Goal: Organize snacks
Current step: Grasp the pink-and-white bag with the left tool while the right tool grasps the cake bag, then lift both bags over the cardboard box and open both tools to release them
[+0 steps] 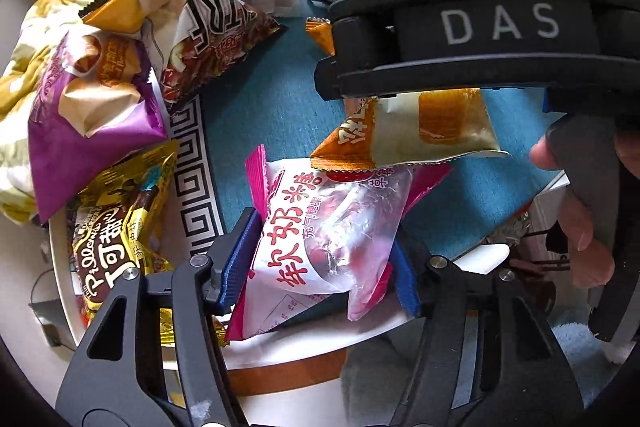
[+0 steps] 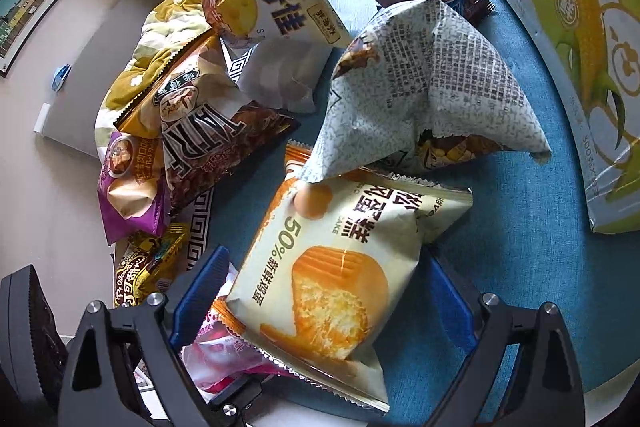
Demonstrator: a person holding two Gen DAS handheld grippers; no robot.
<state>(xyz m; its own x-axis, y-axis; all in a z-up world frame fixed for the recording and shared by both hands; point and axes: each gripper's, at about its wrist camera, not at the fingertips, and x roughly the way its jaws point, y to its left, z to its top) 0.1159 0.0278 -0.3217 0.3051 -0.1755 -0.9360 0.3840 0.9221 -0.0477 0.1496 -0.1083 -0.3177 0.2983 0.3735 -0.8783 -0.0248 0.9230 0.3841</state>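
Lying between left tongs (image 1: 320,267): pink candy packet (image 1: 320,239), apparently gripped.

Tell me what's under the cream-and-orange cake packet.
The cake packet overlaps the top edge of a pink-and-white candy packet, which the left gripper clamps. Blue tablecloth shows around it; whatever lies beneath its middle is covered.

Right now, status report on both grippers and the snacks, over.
Left gripper shut on pink candy packet. Right gripper open, straddling cake packet, not pressing. Cake packet overlaps the pink one; grey newsprint bag lies on its far end.
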